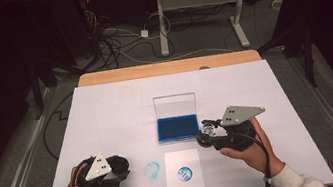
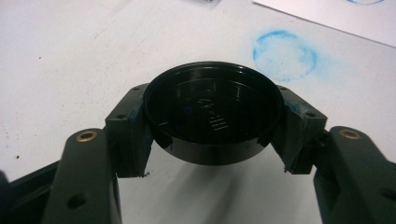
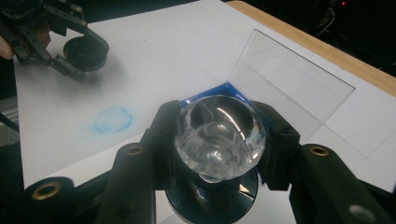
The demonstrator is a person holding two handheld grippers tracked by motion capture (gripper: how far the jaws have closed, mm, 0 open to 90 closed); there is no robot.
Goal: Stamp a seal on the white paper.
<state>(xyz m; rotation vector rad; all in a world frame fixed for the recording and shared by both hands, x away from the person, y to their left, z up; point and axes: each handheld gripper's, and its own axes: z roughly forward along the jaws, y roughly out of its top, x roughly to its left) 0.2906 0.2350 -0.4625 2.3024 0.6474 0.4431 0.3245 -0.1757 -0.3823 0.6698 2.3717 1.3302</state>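
High view: two tools (image 1: 121, 167) (image 1: 205, 135) (one stamp (image 1: 205, 132)).

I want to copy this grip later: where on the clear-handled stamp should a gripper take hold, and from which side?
Grip the clear round knob of the stamp, as the right gripper does: one jaw on each side, coming in level, leaving the dark round base free below.

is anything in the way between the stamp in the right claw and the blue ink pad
Nothing visible. The right claw holds the clear-handled stamp right beside the open blue ink pad; its clear lid stands upright at the far edge, out of the path.
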